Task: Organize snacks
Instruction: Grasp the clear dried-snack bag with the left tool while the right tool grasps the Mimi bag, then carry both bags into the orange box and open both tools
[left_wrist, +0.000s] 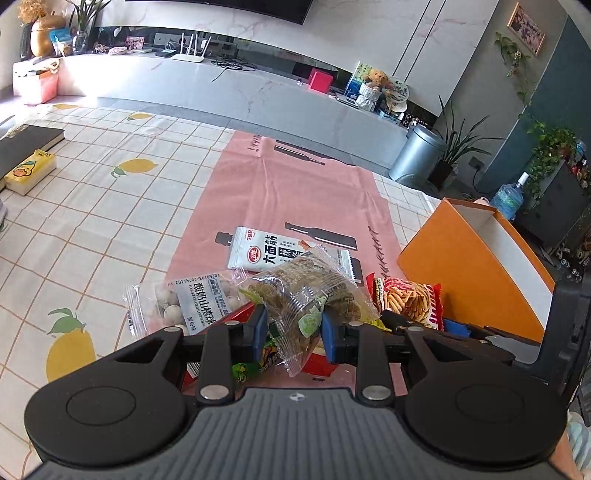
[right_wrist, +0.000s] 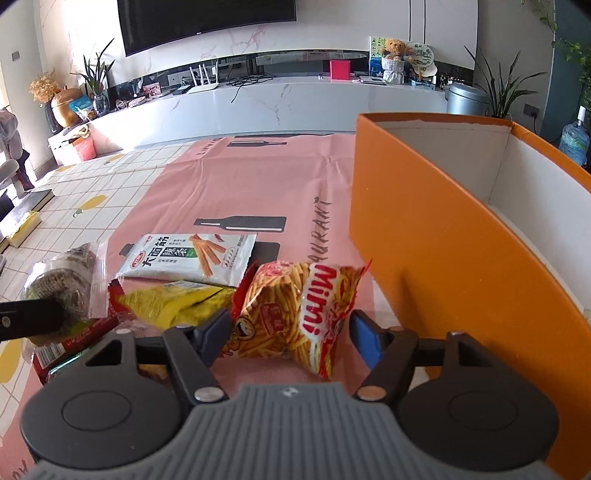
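My left gripper (left_wrist: 293, 326) is shut on a clear packet of brown cake (left_wrist: 306, 291) and holds it above the snack pile; the packet also shows in the right wrist view (right_wrist: 61, 286). My right gripper (right_wrist: 291, 332) is shut on a red Mimi fries bag (right_wrist: 295, 314), also seen in the left wrist view (left_wrist: 408, 299). A white noodle-stick packet (right_wrist: 188, 258), a yellow bag (right_wrist: 173, 299), a red packet (right_wrist: 74, 339) and a clear packet of white balls (left_wrist: 184, 302) lie on the pink mat (right_wrist: 240, 184). The orange box (right_wrist: 443, 240) stands open to the right.
A checked lemon tablecloth (left_wrist: 92, 221) covers the table. A black book (left_wrist: 26, 144) and a yellow tissue pack (left_wrist: 31, 171) lie at the far left. A TV cabinet (right_wrist: 295, 96) and a metal bin (left_wrist: 417, 151) stand beyond the table.
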